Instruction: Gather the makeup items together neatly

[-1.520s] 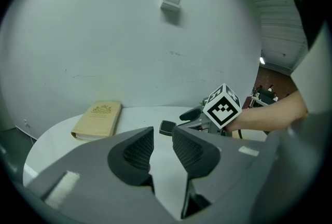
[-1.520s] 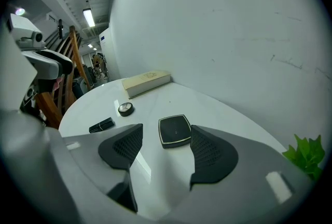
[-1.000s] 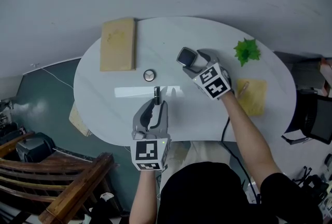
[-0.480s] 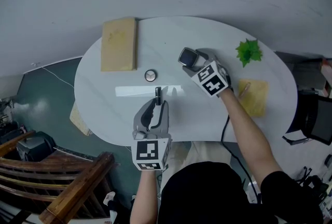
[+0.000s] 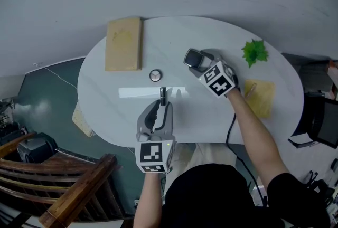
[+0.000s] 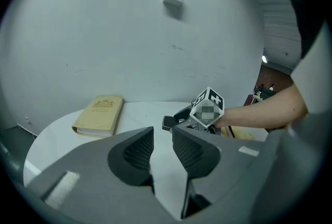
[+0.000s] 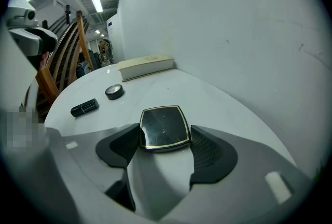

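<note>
Three makeup items on white oval table point(image 5: 211, 111).
- Square black compact point(image 7: 164, 127), gilt-edged, lid upward: clamped between pads of right gripper point(image 7: 166, 140), centre right in head view.
- Black lipstick tube point(image 5: 162, 96): lying flat at centre, long axis up-down in frame, just ahead of left gripper point(image 5: 160, 108), whose jaws stand parted and empty.
- Small round pot point(image 5: 155, 75): just above it.

Surroundings: tan book point(image 5: 124, 44) upper left; green leaf sprig point(image 5: 254, 51) and yellow pad point(image 5: 260, 97) at right, well apart.
</note>
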Demonstrator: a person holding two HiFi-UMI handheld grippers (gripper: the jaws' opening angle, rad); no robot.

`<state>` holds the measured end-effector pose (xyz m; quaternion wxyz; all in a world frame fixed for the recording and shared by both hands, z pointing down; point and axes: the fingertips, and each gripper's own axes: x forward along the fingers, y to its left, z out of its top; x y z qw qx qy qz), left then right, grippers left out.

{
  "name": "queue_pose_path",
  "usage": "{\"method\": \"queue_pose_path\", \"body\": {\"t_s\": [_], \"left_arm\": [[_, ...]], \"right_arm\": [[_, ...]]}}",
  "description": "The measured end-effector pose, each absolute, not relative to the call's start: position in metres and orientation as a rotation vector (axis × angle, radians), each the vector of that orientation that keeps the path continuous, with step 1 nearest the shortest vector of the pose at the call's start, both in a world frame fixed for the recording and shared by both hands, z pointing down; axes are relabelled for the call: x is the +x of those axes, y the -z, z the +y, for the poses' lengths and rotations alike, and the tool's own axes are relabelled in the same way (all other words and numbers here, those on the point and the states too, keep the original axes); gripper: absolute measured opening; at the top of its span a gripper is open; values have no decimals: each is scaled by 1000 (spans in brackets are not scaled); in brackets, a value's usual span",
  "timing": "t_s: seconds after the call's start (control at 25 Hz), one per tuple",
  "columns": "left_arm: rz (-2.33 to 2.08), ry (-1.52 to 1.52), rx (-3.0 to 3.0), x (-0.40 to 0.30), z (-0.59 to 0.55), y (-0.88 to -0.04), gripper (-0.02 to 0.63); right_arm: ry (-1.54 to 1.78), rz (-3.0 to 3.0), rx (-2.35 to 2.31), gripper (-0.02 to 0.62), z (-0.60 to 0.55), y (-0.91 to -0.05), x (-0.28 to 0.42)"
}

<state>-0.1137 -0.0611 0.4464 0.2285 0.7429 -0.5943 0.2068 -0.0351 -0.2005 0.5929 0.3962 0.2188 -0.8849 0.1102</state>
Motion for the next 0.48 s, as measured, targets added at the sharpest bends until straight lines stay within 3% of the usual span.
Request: {"method": "queue_pose_path", "body": {"t_s": [0.48], "left_arm": [[-1672,-546,2037,-121,-48,-438,108]], "right_arm": [[-256,-2281,487,316,-178,-569,-35]]}}
